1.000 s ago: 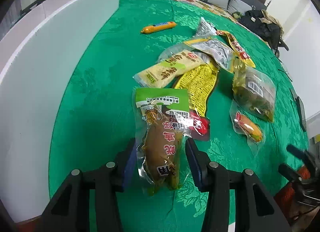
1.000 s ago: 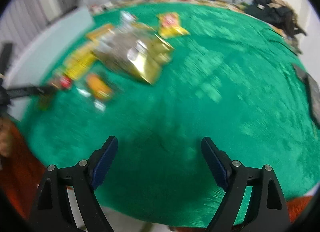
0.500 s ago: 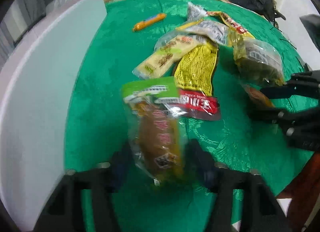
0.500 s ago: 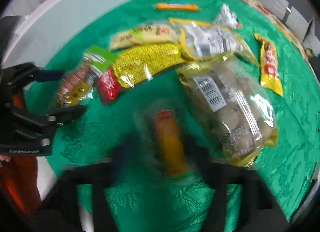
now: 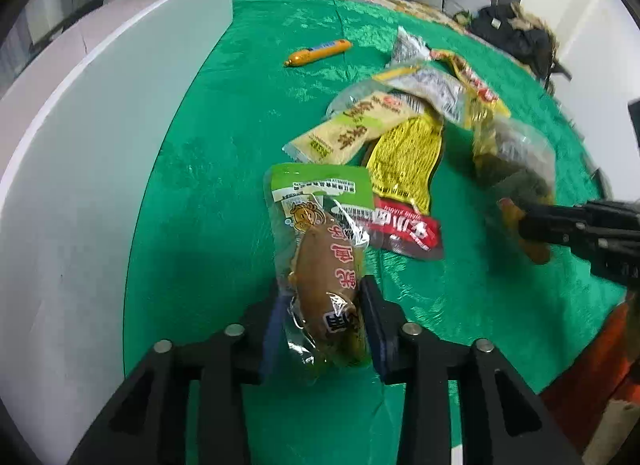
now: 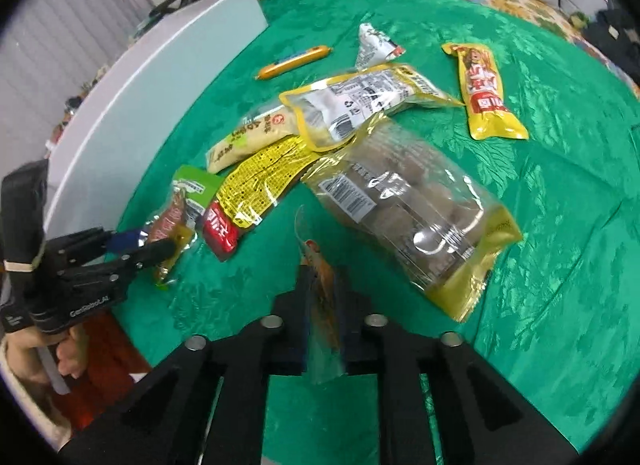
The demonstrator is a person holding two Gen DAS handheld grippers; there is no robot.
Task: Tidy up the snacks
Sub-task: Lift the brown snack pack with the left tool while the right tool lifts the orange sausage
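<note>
On the green-clothed counter (image 5: 224, 169), snack packs lie in a loose pile right of a white board (image 5: 80, 153) standing on edge along the left side.

Left hand-held gripper (image 5: 320, 313): jaws closing, blue pads on both sides of a clear pack with a green top (image 5: 324, 257) holding a brown drumstick-shaped piece. Pads touch the lower end of the pack; its green header points away from the camera and its right edge overlaps the red end of a yellow-and-red pack (image 5: 404, 193). From the right wrist view the same gripper (image 6: 160, 243) sits at the left edge, a hand (image 6: 60, 349) below it.

Right hand-held gripper (image 6: 322, 297): jaws narrow, clamped on a small clear pack with an orange sausage (image 6: 322, 293) inside, pack turned edge-on between the fingers. Cannot tell whether it is lifted clear of the cloth. In the left wrist view that gripper (image 5: 528, 225) comes in from the right, with the orange piece blurred at its tip.

Rest of the pile:
- big clear bag of brown round pieces with yellow ends (image 6: 412, 213), just right of the right gripper
- clear yellow-trimmed pouch with labels (image 6: 360, 101), lying over the far end of that bag
- pale yellow flat pack (image 6: 252, 137), partly under the pouch
- small white pack (image 6: 374, 45), behind the pouch
- yellow stick pack with red print (image 6: 484, 93), apart to the right
- orange sausage stick (image 6: 294, 61), alone at the far side, near the board
</note>
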